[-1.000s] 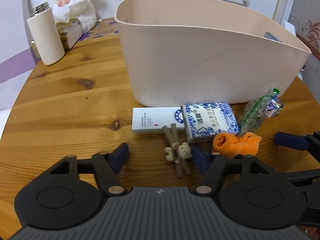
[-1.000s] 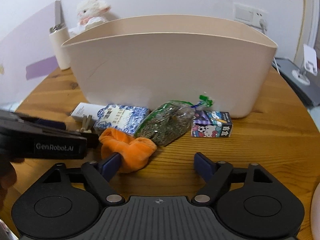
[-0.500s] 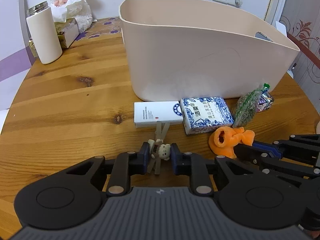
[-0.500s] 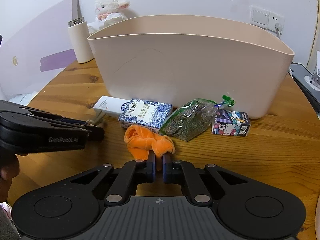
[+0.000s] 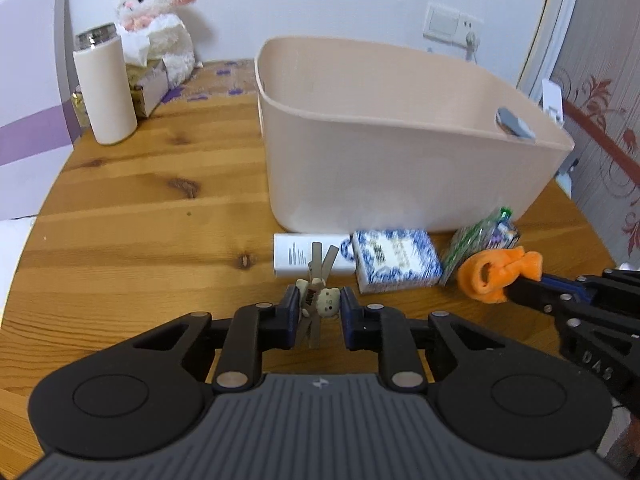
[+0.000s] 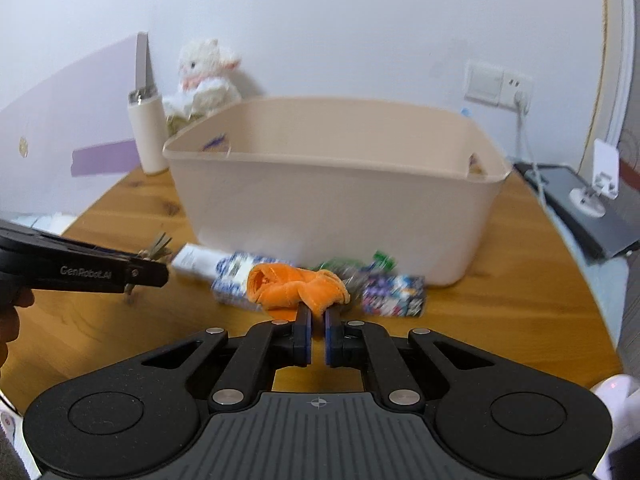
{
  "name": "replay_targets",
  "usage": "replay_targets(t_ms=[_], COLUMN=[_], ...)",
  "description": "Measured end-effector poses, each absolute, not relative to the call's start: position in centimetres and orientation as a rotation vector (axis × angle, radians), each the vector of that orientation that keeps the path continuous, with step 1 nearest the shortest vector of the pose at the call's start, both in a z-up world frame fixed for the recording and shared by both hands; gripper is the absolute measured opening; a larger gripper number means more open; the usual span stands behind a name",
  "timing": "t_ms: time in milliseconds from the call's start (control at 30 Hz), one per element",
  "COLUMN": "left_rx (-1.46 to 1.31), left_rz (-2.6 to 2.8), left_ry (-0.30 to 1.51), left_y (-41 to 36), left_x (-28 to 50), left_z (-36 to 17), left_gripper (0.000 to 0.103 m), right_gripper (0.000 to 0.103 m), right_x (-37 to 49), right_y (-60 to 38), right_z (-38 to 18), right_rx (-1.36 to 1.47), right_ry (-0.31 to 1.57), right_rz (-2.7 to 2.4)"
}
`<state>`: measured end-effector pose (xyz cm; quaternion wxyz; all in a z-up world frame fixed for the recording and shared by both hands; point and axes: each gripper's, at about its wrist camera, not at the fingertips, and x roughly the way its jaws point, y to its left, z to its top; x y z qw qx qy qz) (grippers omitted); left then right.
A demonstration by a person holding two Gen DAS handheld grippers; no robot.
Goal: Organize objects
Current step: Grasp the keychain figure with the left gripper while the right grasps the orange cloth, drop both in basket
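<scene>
The left gripper [image 5: 320, 312] is clamped on a small bear clip [image 5: 320, 300], its two wooden prongs fanning toward 12 o'clock, so the clip's long axis runs straight ahead along the fingers; the right gripper [image 6: 317, 326] is closed narrow on a bunched orange cloth [image 6: 296, 286], which hangs forward of the pads and appears lifted clear of the wooden table [image 5: 140, 240].

The relation that matters, as a judgement, is bin to tongs: the beige bin [image 5: 400, 152] stands at 12 to 1 o'clock from the left gripper and dead ahead at 12 o'clock from the right; its near rim sits above both held things, so each would need to rise before going forward; the right gripper looks the nearer to the rim, though blur makes this uncertain.

On the table, against the bin's near wall, lie a white box [image 5: 296, 256], a blue-and-white patterned packet [image 5: 396, 260], a clear bag of dried green herbs [image 5: 468, 240] and a cartoon carton [image 6: 394, 290]; their print is too blurred to read.

The only legible writing is "GenRobot.AI" on the left gripper's side in the right wrist view; the right gripper's body shows what looks like "DAS".
</scene>
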<state>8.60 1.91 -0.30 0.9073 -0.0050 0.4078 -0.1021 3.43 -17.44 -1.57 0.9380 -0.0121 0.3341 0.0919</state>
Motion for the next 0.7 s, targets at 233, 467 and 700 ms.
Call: replay_targets(t_ms=[233, 467, 700], left_rx=[-0.049, -0.032, -0.001], left_rz=[-0.230, -0.242, -0.236], left_ry=[0.761, 0.672, 0.617], left_y=[2.1, 1.2, -0.7], left_x=[8.6, 10.1, 13.4], left_z=[3.2, 6.6, 8.2], left_gripper=[0.023, 0.023, 0.023], right_gripper=[0.006, 0.006, 0.006], right_x=[3.5, 4.7, 7.3], right_y=[-19.1, -21.2, -22.1], right_z=[2.0, 5.0, 6.5], right_rx=[-0.016, 0.005, 0.008], right_ry=[0.570, 0.491, 0.450], right_rz=[0.153, 0.107, 0.073])
